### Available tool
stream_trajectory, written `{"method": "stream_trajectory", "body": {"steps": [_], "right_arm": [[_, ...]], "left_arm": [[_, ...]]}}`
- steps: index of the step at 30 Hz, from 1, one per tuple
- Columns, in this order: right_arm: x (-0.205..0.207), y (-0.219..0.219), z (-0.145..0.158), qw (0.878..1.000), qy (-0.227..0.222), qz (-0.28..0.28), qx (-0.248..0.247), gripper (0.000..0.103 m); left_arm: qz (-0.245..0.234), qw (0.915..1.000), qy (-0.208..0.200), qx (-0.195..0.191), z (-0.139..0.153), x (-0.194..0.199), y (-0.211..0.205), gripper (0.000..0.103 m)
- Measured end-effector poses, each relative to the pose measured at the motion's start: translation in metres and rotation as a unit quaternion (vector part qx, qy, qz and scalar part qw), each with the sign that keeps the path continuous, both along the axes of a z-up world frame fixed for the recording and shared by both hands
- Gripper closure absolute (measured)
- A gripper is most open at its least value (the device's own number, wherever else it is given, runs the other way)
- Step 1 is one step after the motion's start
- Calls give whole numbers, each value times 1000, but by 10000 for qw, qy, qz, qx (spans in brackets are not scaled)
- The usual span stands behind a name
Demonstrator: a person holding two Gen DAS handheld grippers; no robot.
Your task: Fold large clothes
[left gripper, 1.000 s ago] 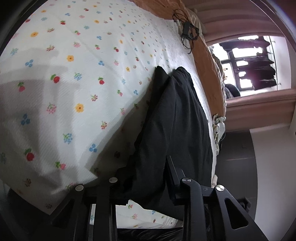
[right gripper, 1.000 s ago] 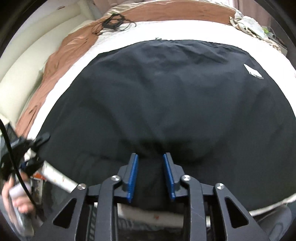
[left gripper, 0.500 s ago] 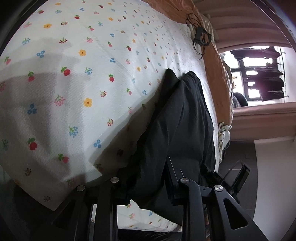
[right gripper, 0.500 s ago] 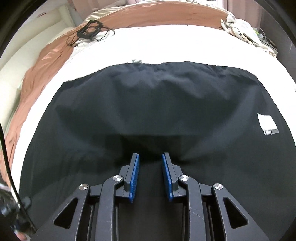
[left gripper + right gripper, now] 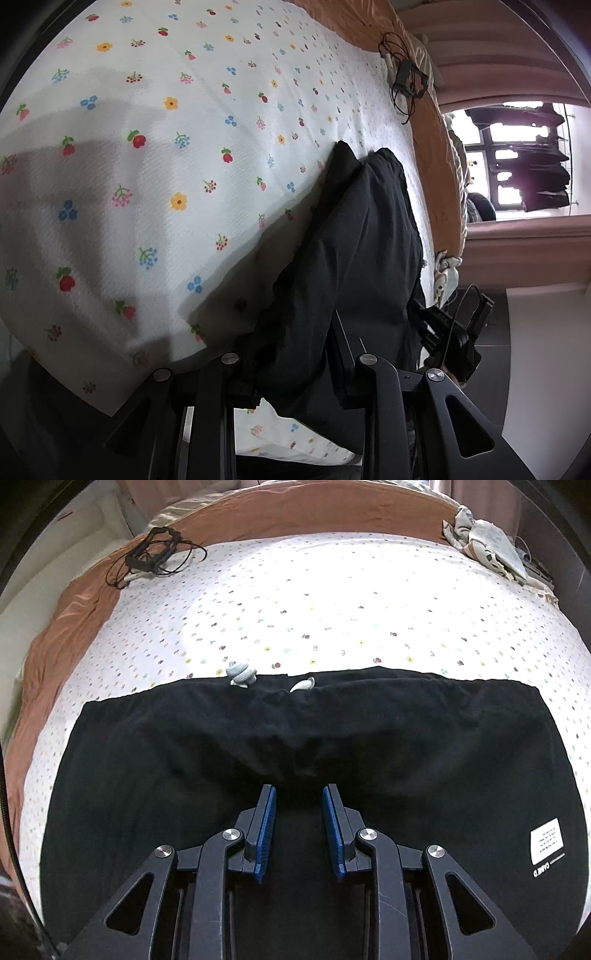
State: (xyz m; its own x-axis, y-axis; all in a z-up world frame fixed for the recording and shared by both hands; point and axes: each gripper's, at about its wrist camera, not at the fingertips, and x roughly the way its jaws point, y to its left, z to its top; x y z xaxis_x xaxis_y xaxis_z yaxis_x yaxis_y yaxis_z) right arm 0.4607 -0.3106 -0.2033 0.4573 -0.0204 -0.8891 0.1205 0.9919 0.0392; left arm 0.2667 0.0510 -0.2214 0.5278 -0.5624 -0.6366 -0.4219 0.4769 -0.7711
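A large black garment [image 5: 406, 738] lies across a bed with a white flowered sheet [image 5: 332, 609]. It carries a white label [image 5: 546, 843] at the right, and white drawstring ends [image 5: 242, 674] show at its far edge. My right gripper [image 5: 298, 790] is shut on a puckered fold of it, pinched between the blue pads. In the left wrist view the same garment [image 5: 369, 240] runs away along the bed's edge, bunched up. My left gripper [image 5: 295, 343] is shut on its near end, and the cloth hides the left finger.
A brown blanket [image 5: 295, 513] lines the far side of the bed. On it lies a black device with tangled cables [image 5: 151, 554]. A crumpled patterned cloth [image 5: 487, 542] sits at the far right corner. The other gripper [image 5: 454, 332] shows beyond the bed's edge, and a window [image 5: 517, 158] behind.
The right gripper has pulled the black cloth towards itself; much more flowered sheet shows beyond its far edge, and the drawstring ends have appeared. The left gripper held still; the other gripper entered its view.
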Motion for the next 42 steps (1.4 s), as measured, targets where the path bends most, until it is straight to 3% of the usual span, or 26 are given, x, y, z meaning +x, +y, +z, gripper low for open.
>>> {"method": "stream_trajectory", "body": {"steps": [6,17,24,32,36,39,42], "right_arm": [[-40,7,1,9993,43,317,185,77],[-155,3,-3,9919,23,694,1061,77],[-196,6,-7,9870,-2,916,1320,76],[-236,-15,-19,9762,-109,696,2049,78],[-244,-18,-20,9700,-69,864,2272,79],[-248,-29,-12,9630,-92,882,2547,79],[-261,-48,6,9659,-391,803,2431,79]], "left_arm": [[-72,9997,-217,-43,15,-2,2,81],[-229,9961,-846,26,59,-9,-7,87],[-373,9911,-1271,151,93,-14,-26,89],[-778,9805,-1772,351,139,-17,-67,90],[-1017,9734,-1984,528,162,-16,-97,90],[-1217,9672,-2138,635,177,-15,-120,90],[-1419,9612,-2263,685,190,-12,-144,90]]}}
